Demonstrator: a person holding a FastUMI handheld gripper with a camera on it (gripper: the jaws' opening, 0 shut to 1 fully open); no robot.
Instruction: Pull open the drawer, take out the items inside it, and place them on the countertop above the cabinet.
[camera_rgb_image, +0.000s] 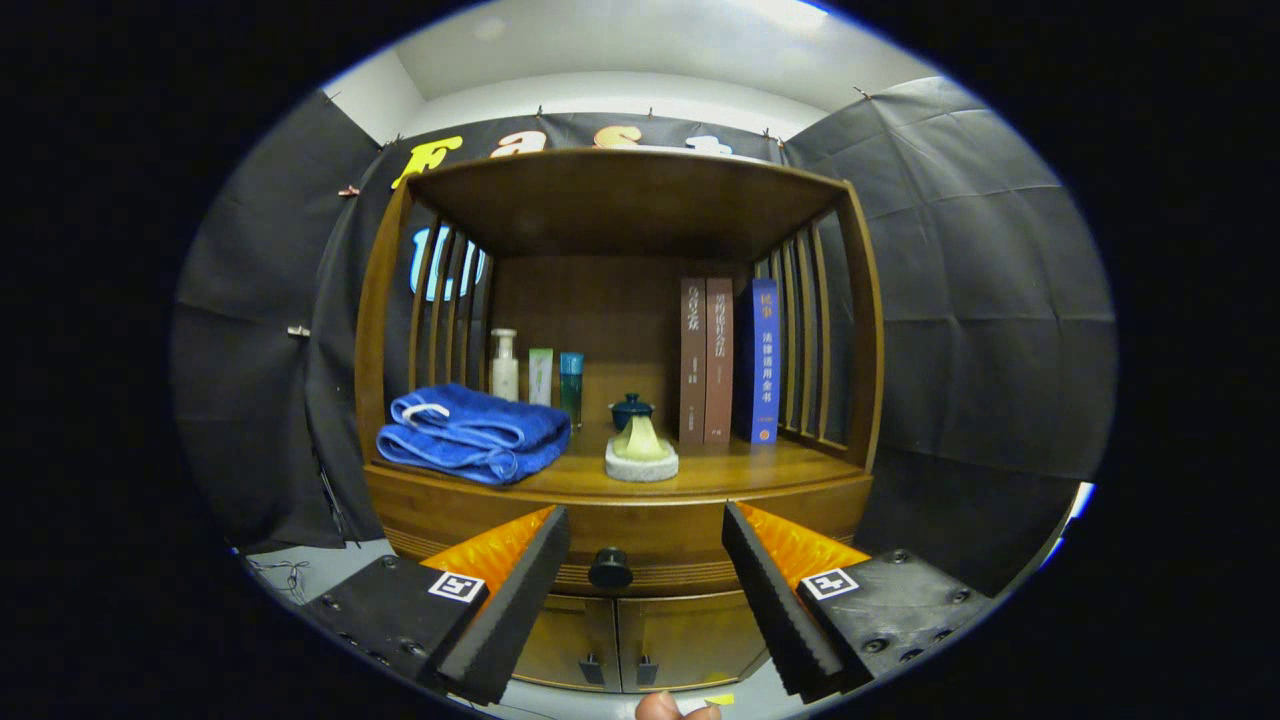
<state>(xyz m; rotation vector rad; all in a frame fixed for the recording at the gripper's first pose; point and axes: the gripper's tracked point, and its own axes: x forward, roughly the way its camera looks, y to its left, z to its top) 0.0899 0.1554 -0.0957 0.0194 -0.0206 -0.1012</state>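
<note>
The claw (645, 555) is spread wide, its fingers framing the dark round knob (610, 568) so they can close on it. The drawer (640, 535) is shut. From left to right on the countertop (720, 472) above it (at 12 o'clock of the knob): blue towel (468, 432), bottles (538, 375), small teapot (632, 410), books (728, 362).

The handheld two-finger gripper (646, 560) sits level, its ridged, wedge-shaped fingers (520, 600) spread wide apart and clamping nothing. Each finger runs back into a blocky mount bearing a small square marker. A person's fingertip (662, 707) peeks up beneath the gap between them.
</note>
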